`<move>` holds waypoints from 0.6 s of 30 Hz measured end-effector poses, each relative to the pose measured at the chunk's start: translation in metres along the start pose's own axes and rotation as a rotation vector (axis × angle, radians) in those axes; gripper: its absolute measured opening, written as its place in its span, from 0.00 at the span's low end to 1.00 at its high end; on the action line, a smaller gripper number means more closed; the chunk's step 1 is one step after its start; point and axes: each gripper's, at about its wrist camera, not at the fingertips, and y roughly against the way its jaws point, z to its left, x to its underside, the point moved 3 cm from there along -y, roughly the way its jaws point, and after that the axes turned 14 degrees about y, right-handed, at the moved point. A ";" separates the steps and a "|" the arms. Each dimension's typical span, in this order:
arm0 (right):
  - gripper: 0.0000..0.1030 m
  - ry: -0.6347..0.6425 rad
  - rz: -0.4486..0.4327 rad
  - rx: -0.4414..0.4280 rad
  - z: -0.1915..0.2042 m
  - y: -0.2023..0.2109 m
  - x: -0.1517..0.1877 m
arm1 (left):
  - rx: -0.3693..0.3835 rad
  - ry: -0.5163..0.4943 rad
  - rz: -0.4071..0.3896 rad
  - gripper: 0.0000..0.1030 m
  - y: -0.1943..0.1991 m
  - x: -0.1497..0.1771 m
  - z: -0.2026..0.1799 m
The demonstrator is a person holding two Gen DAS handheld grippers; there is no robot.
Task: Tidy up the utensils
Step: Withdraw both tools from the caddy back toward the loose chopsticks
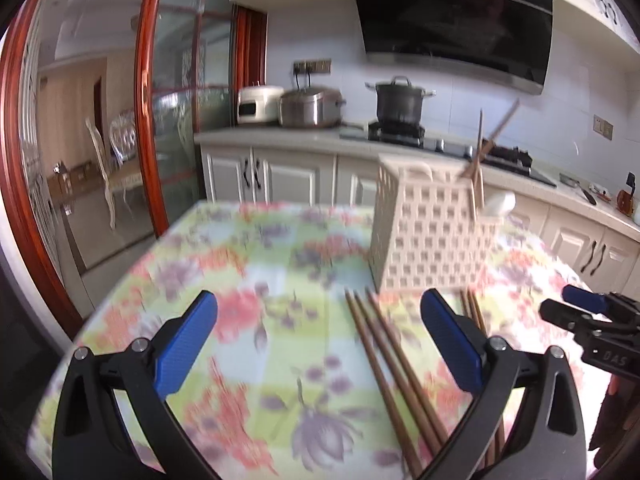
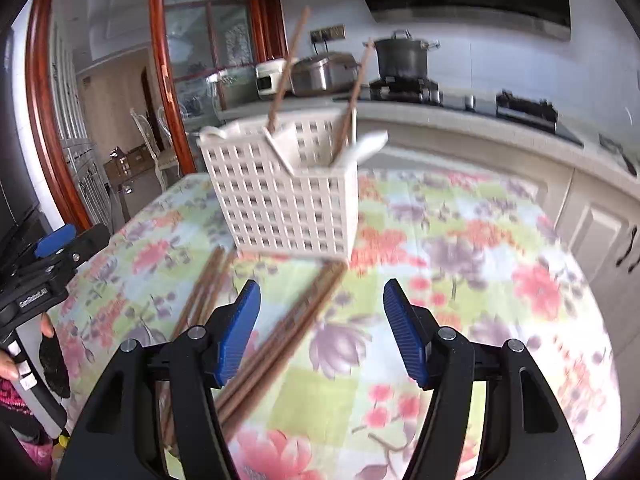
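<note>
A white perforated utensil holder stands on the floral tablecloth; it also shows in the right wrist view. A few brown chopsticks and a white spoon stick out of it. Several loose brown chopsticks lie on the cloth in front of the holder, also in the right wrist view. My left gripper is open and empty above the cloth, left of those chopsticks. My right gripper is open and empty just over the chopsticks; it shows at the right edge.
Behind the table runs a kitchen counter with a rice cooker, a steel pot and a dark pot on the stove. A glass sliding door is at left. The left gripper shows at the left edge.
</note>
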 end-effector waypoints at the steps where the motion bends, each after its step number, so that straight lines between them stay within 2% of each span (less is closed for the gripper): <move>1: 0.59 -0.008 0.017 0.005 0.000 -0.005 0.005 | -0.002 0.004 0.011 0.96 -0.002 0.005 0.000; 6: 0.59 -0.040 0.067 -0.012 0.006 -0.020 0.019 | -0.012 -0.001 0.057 0.96 -0.010 0.026 -0.004; 12: 0.57 -0.074 0.114 -0.017 0.008 -0.033 0.023 | -0.015 -0.050 0.047 0.96 -0.011 0.036 -0.012; 18: 0.52 -0.073 0.166 0.006 0.008 -0.042 0.024 | -0.016 -0.044 0.051 0.96 -0.010 0.036 -0.008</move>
